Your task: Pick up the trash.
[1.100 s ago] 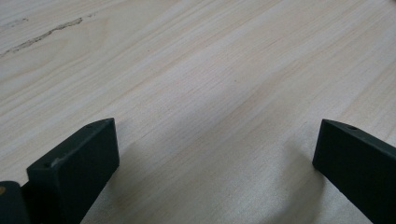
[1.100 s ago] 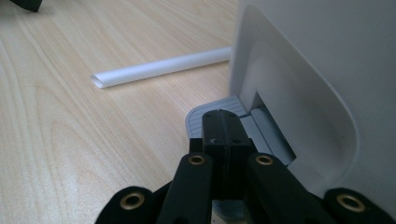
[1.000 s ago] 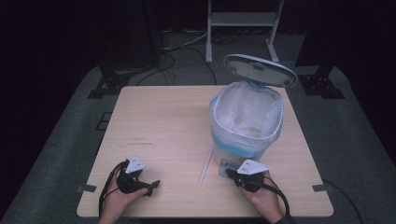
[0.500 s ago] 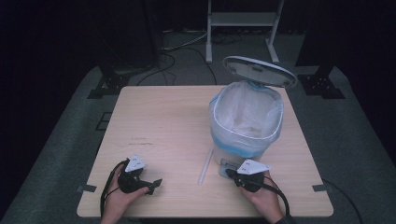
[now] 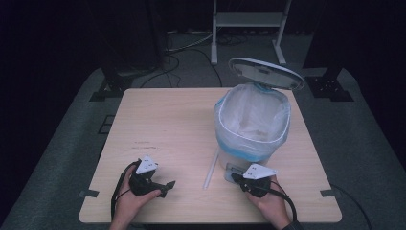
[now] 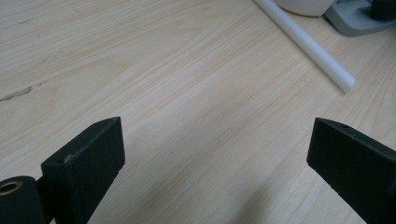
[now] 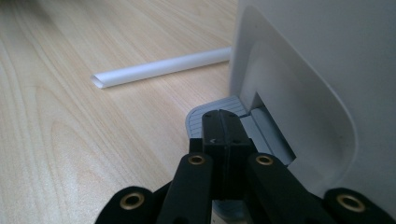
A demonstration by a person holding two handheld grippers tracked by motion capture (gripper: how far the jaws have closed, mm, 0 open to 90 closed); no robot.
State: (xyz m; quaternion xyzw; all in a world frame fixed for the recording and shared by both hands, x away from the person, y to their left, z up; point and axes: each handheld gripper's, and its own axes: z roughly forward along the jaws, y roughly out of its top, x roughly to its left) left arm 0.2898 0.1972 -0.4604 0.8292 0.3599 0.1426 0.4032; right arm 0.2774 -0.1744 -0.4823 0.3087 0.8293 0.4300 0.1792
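The pedal (image 7: 219, 114) is a grey ribbed tab that projects from a recess at the base of the bin (image 5: 253, 125), on the side facing the person. In the right gripper view, the right gripper (image 7: 223, 135) has its jaws pressed together with nothing between them, and their joined tip rests on top of the pedal. The high view does not resolve this contact; there the right gripper (image 5: 249, 179) sits just in front of the bin base, held in the person's right hand (image 5: 270, 203).

The high view shows what the gripper views do not: the bin stands on the right half of the surface (image 5: 167, 124), its lid (image 5: 265, 73) is raised and tilted back, and a pale liner (image 5: 249, 117) is folded over the rim.

A white tube (image 5: 210, 167) lies flat on the surface just left of the bin base. The right gripper view shows its open end (image 7: 100, 80); the left gripper view shows its far end (image 6: 343, 84).

The left gripper (image 5: 151, 179) is held at the near left of the surface, well apart from the bin. In the left gripper view its jaws are spread wide over bare wood, holding nothing.
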